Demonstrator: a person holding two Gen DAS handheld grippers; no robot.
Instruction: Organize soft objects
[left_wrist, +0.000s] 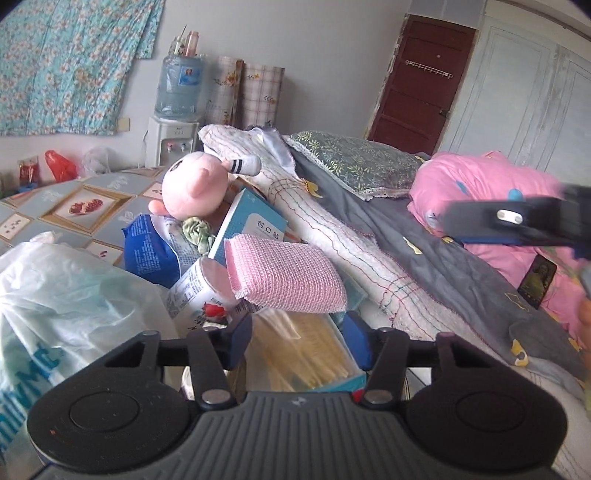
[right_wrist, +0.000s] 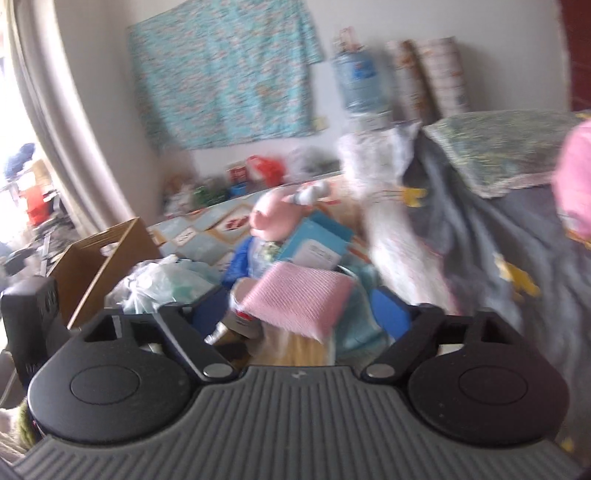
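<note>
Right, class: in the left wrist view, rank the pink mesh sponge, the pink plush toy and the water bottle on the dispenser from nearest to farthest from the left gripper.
1. Pink mesh sponge, just ahead of the left gripper.
2. Pink plush toy, farther back, to the left.
3. Water bottle, by the far wall.

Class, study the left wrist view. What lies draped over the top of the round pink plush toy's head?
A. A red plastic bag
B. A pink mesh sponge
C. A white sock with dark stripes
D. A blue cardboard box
C: a white sock with dark stripes rests across the top of the round pink plush toy, while the pink mesh sponge lies lower down in the pile, apart from the toy.
</note>
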